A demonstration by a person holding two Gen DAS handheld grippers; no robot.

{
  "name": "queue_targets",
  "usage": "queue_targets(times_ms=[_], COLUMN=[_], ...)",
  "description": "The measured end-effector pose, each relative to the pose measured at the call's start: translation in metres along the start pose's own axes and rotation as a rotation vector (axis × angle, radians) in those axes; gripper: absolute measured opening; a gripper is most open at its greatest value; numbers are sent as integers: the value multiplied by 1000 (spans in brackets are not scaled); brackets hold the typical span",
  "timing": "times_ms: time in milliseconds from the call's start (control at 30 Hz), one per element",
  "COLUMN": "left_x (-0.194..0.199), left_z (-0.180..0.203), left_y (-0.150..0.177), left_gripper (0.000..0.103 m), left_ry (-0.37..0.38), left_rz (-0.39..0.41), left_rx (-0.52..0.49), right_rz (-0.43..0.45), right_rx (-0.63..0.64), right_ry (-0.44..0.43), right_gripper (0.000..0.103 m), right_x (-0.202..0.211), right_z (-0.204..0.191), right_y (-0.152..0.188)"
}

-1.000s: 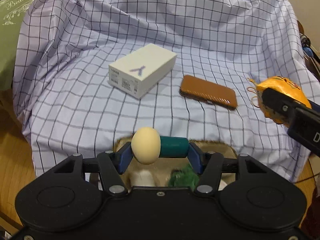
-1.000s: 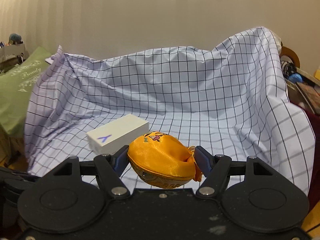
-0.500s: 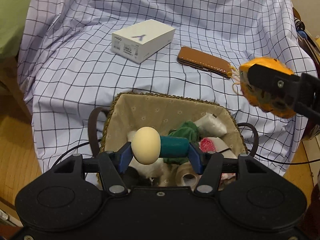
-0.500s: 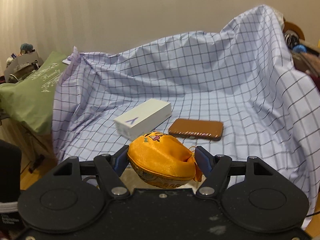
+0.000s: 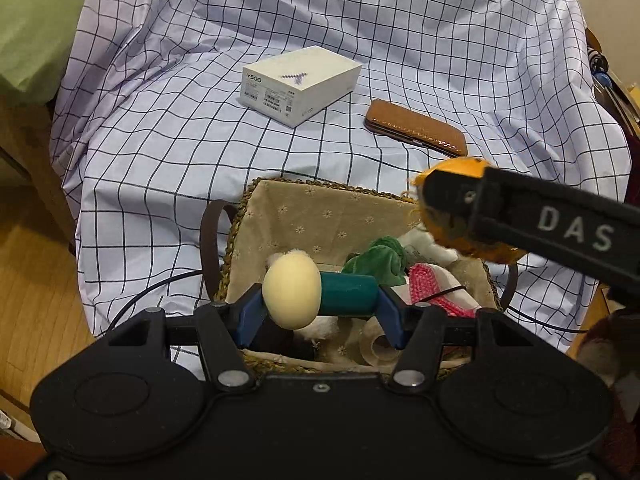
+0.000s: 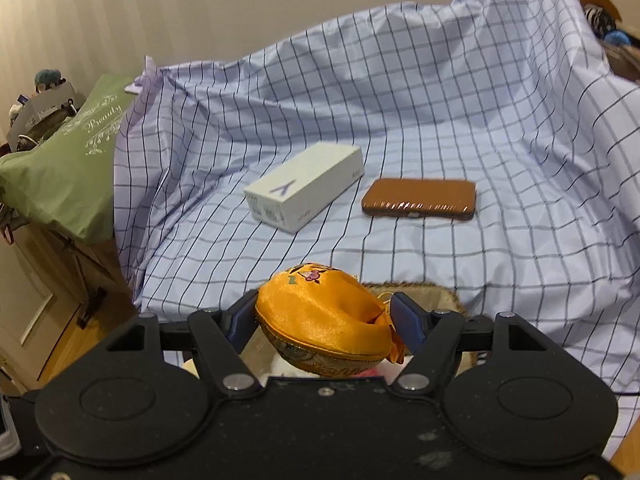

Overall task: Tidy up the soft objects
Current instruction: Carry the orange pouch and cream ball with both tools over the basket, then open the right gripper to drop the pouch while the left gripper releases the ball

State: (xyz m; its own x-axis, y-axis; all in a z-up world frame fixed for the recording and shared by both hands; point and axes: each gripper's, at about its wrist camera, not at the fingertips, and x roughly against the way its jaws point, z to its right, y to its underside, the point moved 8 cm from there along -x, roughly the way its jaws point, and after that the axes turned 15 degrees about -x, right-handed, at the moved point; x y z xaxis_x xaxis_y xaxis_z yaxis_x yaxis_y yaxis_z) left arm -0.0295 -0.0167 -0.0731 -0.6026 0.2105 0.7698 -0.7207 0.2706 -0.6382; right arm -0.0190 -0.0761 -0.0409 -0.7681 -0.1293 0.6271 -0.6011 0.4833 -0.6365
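My left gripper (image 5: 318,300) is shut on a toy with a cream round head and a teal body (image 5: 320,294), held above the near part of a woven basket (image 5: 320,208) with beige floral lining. The basket holds a green plush (image 5: 380,258), a pink knitted piece (image 5: 430,284), white soft items and a tape roll (image 5: 376,344). My right gripper (image 6: 324,320) is shut on an orange satin pouch (image 6: 320,316), which hangs over the basket's right rim in the left wrist view (image 5: 456,204). Only the basket's far rim (image 6: 412,288) shows in the right wrist view.
A white box (image 5: 300,84) and a brown case (image 5: 416,128) lie on the checked cloth (image 5: 160,140) behind the basket; they also show in the right wrist view as box (image 6: 306,192) and case (image 6: 420,200). A green bag (image 6: 68,160) stands at left. Wood floor lies below.
Both grippers have moved in over the basket. The right gripper with the orange pouch has come down and left to the basket's right rim. The left gripper is lower over the basket.
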Motion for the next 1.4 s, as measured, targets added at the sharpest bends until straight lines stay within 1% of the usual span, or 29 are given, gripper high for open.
queue_targets(times_ms=[67,200,267,433,600,733,967,1100,1233,1400], left_x=[1,1,1,1,2,1,-4,-11,-18,-28], left_z=[0,0,-1,-1,-1,-3,1,7,9,7], left_y=[2,4,3,4,3,0,-14,-20,-25,-31], left_gripper=[56,56,56,56,56,56,56,56,56,56], left_ry=[0,1,-4,-4,-12,-21,-45,-62,-78,-96], left_rz=[1,0,2,2,8,12,22,18,14,2], left_rx=[3,5,5,8,8,9,-26,-57,-73,-80], right_rz=[-10,-17,-14,6,42,54,36,43,50,30], right_rx=[5,20,23,14,-12,-29,-34,-59,-76,-95], right_ry=[-1,-8,-12,2,47,85,171,214,242,264], right_gripper=[73,74,77,77,77,77,76,76,76,76], right_x=[-2,-4,-3,1,7,10,5,5,6,4], right_z=[-2,-7,-7,-3,9,20,35,48,58,67], right_y=[3,9,9,6,2,0,5,2,0,2])
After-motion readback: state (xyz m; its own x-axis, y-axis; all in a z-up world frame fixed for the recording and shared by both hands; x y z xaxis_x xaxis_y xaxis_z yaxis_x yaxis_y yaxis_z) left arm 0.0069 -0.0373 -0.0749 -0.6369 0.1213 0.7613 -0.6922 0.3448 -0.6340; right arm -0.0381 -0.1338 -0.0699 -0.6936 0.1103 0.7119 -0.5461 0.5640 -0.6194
